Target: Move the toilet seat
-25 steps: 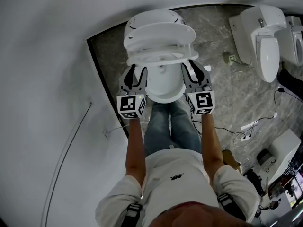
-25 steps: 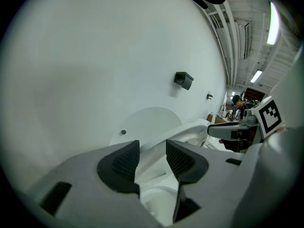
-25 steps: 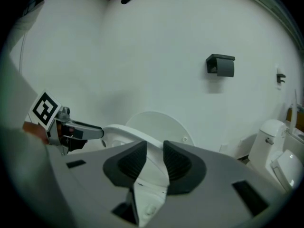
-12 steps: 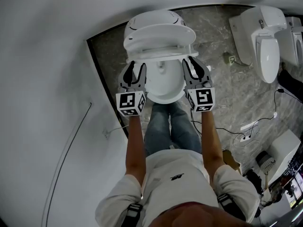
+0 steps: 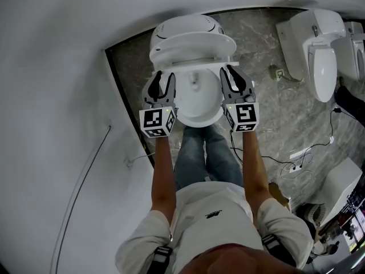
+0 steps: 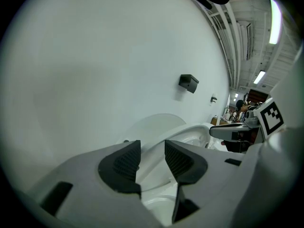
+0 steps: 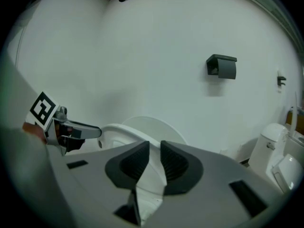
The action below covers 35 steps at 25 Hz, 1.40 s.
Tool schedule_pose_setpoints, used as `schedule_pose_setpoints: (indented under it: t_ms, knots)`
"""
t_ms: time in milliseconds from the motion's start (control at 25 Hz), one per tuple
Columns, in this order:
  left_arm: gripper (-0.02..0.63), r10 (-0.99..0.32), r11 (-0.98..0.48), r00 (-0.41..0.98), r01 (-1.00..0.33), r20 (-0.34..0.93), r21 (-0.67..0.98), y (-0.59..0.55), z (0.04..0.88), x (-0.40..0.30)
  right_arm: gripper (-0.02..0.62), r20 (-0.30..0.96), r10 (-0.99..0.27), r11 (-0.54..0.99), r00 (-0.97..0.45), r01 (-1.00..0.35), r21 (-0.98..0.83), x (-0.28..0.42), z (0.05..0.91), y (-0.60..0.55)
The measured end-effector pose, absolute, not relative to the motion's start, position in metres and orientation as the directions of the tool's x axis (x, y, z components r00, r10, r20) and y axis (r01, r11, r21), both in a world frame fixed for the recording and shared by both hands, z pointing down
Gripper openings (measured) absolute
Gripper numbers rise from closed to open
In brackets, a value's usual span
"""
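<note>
**Toilet seat**: a white ring, lifted off the toilet bowl and tilted up. It lies close under the raised lid, which stands at the back of the bowl toward the white wall.

**Right gripper**: positioned at the bowl's right side. The seat's right rim passes between its dark ribbed pads. The jaws have just been closing and now stand nearly together, pinching that rim.

**Left gripper**: positioned at the bowl's left side, level with the right gripper. Its jaws are set wider. The seat's left rim fills the gap between them and is clamped there.

**Person**: the legs, in jeans, stand directly in front of the bowl. One forearm reaches forward to each gripper.

**Surroundings, referred to the bowl**:
- A black wall-mounted holder sits above the bowl and to its right.
- A second toilet stands well apart to the right on the marbled floor.
- Cables lie on the same floor to the right, nearer the person than the bowl.
</note>
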<state>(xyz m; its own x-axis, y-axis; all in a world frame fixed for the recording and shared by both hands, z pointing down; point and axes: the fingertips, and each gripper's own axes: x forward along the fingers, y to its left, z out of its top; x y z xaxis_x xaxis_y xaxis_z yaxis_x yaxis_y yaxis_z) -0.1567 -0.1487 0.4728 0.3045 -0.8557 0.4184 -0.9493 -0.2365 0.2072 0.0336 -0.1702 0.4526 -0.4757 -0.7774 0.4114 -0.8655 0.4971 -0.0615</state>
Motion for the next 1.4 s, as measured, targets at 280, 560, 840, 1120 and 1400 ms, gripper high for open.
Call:
schedule_pose_setpoints:
  t_ms: [280,560,840,1120,1400]
  knots:
    - [0.173,-0.862,-0.229,0.290,-0.954,0.415,0.191,-0.160,0.472,-0.160,0.086,0.408,-0.782,0.493,-0.471,-0.868,-0.057,0.031,0.452,-0.181]
    - [0.161,-0.865,-0.228,0.285,-0.956,0.412,0.183,-0.173,0.473,-0.162,0.083,0.488,-0.720,0.533,-0.494,-0.843,-0.067,0.014,0.476,-0.176]
    - [0.153,-0.868,-0.229,0.283,-0.957,0.408,0.177,-0.182,0.474,-0.164,0.083,0.480,-0.722,0.537,-0.499,-0.841,-0.066,0.003,0.483,-0.174]
    - [0.152,-0.871,-0.226,0.275,-0.960,0.408,0.163,-0.191,0.475,-0.167,0.083,0.477,-0.723,0.537,-0.500,-0.841,-0.068,0.000,0.475,-0.181]
    - [0.153,-0.875,-0.218,0.257,-0.966,0.410,0.141,-0.201,0.475,-0.167,0.083,0.464,-0.731,0.535,-0.500,-0.842,-0.065,0.002,0.473,-0.184]
